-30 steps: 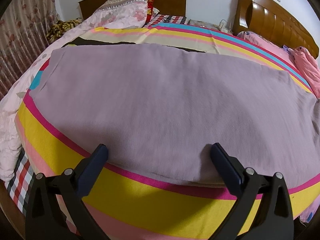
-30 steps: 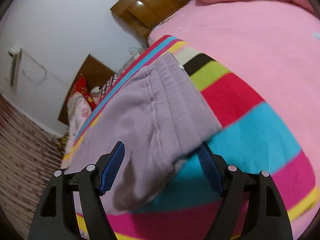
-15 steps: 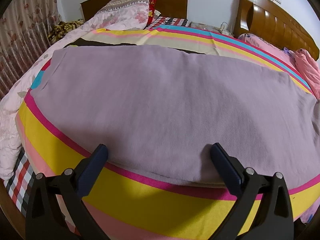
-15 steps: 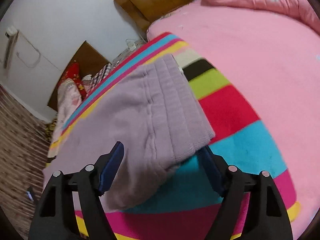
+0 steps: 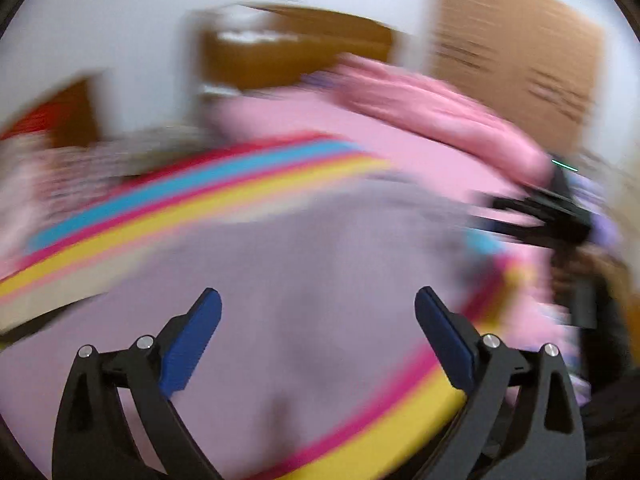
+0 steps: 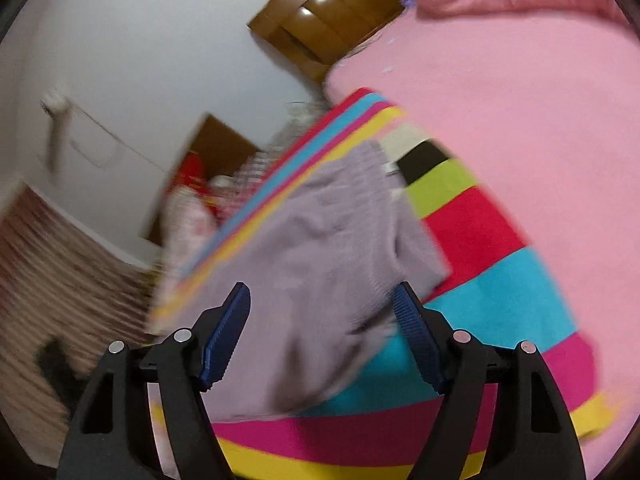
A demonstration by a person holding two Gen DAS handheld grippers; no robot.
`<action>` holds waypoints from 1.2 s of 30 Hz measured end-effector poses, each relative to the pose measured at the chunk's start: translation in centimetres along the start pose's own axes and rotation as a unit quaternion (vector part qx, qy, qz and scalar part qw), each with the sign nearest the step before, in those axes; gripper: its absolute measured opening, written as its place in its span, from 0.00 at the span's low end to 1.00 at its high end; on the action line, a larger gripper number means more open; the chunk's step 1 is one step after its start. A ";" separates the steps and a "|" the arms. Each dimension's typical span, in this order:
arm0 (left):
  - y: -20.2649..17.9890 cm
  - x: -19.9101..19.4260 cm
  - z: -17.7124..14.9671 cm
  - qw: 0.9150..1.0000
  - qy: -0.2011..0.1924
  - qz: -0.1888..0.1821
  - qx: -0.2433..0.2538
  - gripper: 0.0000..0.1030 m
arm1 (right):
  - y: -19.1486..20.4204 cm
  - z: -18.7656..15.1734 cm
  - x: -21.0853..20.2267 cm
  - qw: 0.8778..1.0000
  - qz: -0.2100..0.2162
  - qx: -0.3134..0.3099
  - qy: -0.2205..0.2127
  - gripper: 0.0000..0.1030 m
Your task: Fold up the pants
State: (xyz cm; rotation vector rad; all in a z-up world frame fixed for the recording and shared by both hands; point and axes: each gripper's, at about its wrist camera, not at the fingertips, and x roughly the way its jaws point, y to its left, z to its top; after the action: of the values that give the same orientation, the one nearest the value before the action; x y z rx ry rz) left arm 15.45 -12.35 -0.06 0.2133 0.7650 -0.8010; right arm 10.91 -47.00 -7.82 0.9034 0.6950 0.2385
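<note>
Lilac pants [image 6: 316, 240] lie flat on the striped blanket [image 6: 500, 288] covering the bed, waistband end nearest the pink sheet [image 6: 520, 92]. Right claw [image 6: 322, 334] spread wide, jaws either side of the waistband corner, fabric between them but not pinched. Left claw [image 5: 318, 336] spread too, nothing between its pads, above the pants' broad middle [image 5: 304, 280]; that view is heavily blurred. Right claw also shows in it, dark, at the pants' right end [image 5: 540, 216]. Wooden headboard [image 6: 332, 8] beyond the blanket.

Matt, ribbed lilac knit pants [image 6: 320, 240]; smooth striped cloth blanket [image 6: 500, 300]; glossy varnished wooden headboard [image 6: 332, 12]; ridged blue gripper pads [image 6: 224, 340].
</note>
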 end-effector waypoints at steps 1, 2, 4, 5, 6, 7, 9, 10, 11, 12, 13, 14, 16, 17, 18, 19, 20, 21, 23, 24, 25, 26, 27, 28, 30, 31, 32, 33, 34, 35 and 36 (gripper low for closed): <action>-2.5 3.0 1.2 0.998 0.016 -0.056 0.017 0.94 | -0.3 0.3 0.2 1.000 0.027 0.005 0.008 0.72; -3.8 5.1 1.9 0.996 0.027 -0.085 0.028 0.94 | -0.7 0.7 0.3 0.999 0.048 0.010 0.009 0.73; -6.6 9.6 3.3 0.992 0.051 -0.101 0.057 0.92 | -1.9 1.6 0.4 0.995 0.085 0.044 0.018 0.73; -7.7 11.2 3.8 0.990 0.060 -0.102 0.072 0.89 | -2.0 2.0 0.4 0.994 0.098 0.046 0.022 0.73; -8.7 12.5 4.2 0.989 0.068 -0.104 0.085 0.85 | -1.8 2.2 0.2 0.993 0.107 0.042 0.023 0.73; -9.7 13.9 4.5 0.987 0.074 -0.107 0.095 0.84 | -1.6 2.5 0.1 0.992 0.117 0.037 0.026 0.73; -10.7 15.6 4.8 0.986 0.082 -0.098 0.103 0.80 | -1.3 2.7 0.4 0.992 0.115 0.030 0.033 0.73; -10.7 17.0 4.8 0.988 0.095 -0.069 0.097 0.74 | -1.1 2.8 0.4 0.993 0.110 0.024 0.033 0.73; -10.2 18.0 4.9 0.989 0.107 -0.061 0.078 0.68 | -1.0 2.8 0.1 0.995 0.093 0.019 0.029 0.73; -9.5 18.3 4.9 0.990 0.111 -0.076 0.051 0.68 | -1.0 2.8 -0.2 0.997 0.074 0.016 0.020 0.73; -8.9 18.2 5.0 0.991 0.104 -0.081 0.031 0.68 | -1.0 2.7 -1.0 0.999 0.040 0.006 0.003 0.73; -8.7 17.8 5.0 0.992 0.096 -0.079 0.026 0.67 | -1.0 2.4 -1.4 1.000 0.010 -0.001 -0.007 0.73; -8.7 16.7 5.0 0.995 0.067 -0.077 0.016 0.67 | -1.6 2.0 -1.8 1.000 -0.029 0.000 -0.005 0.69; -8.4 16.3 5.1 0.995 0.056 -0.085 0.003 0.66 | -1.8 1.8 -1.5 0.999 -0.041 -0.002 0.003 0.62; -7.9 16.0 5.1 0.995 0.046 -0.091 -0.016 0.66 | -1.9 1.7 -1.1 0.998 -0.056 -0.007 0.011 0.59; -7.3 15.6 5.1 0.994 0.039 -0.095 -0.037 0.66 | -1.9 1.7 -0.4 0.997 -0.075 -0.013 0.021 0.56; -6.7 15.5 5.1 0.993 0.037 -0.099 -0.051 0.66 | -1.9 1.7 0.0 0.996 -0.084 -0.015 0.026 0.51; -6.4 15.5 5.1 0.992 0.039 -0.102 -0.060 0.67 | -1.8 2.0 0.7 0.995 -0.094 -0.015 0.030 0.49; -5.7 15.4 4.9 0.990 0.030 -0.109 -0.085 0.67 | -1.8 2.2 1.5 0.992 -0.122 -0.024 0.035 0.44; -5.1 15.3 4.9 0.988 0.024 -0.115 -0.102 0.67 | -1.7 2.4 2.2 0.990 -0.135 -0.028 0.036 0.43; -4.6 15.0 4.7 0.985 0.019 -0.122 -0.117 0.67 | -1.7 2.5 2.7 0.989 -0.140 -0.031 0.039 0.42; -4.4 15.1 4.6 0.984 0.018 -0.125 -0.123 0.68 | -1.5 2.5 3.0 0.988 -0.145 -0.037 0.041 0.42; -4.1 15.1 4.6 0.984 0.020 -0.128 -0.125 0.69 | -1.1 2.5 3.3 0.985 -0.156 -0.052 0.043 0.42; -4.0 15.2 4.4 0.983 0.021 -0.133 -0.127 0.69 | -1.0 2.4 3.2 0.984 -0.164 -0.059 0.042 0.41; -3.7 15.2 4.1 0.982 0.018 -0.135 -0.132 0.70 | -1.7 2.8 2.2 0.985 -0.166 -0.048 0.018 0.40; -3.6 15.3 4.0 0.981 0.019 -0.137 -0.134 0.70 | -2.1 2.7 1.9 0.985 -0.167 -0.048 0.009 0.41; -3.6 15.1 3.8 0.981 0.019 -0.139 -0.134 0.70 | -2.6 2.7 2.0 0.985 -0.170 -0.043 0.009 0.41; -3.6 15.1 3.7 0.981 0.018 -0.139 -0.133 0.70 | -3.1 2.8 2.6 0.985 -0.168 -0.038 0.019 0.41; -3.8 15.1 3.7 0.982 0.019 -0.139 -0.130 0.71 | -3.1 2.7 3.1 0.985 -0.166 -0.044 0.023 0.43; -3.9 15.2 3.6 0.982 0.019 -0.138 -0.127 0.71 | -2.8 2.5 3.3 0.983 -0.172 -0.063 0.019 0.44; -3.9 15.2 3.6 0.982 0.018 -0.138 -0.125 0.71 | -2.3 2.4 3.6 0.979 -0.186 -0.081 0.024 0.44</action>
State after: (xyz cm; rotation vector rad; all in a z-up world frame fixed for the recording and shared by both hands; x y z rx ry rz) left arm 21.38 -25.28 -7.52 -0.1059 0.9339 -0.9539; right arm 14.98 -48.26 -10.23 0.5996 0.8622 -0.0171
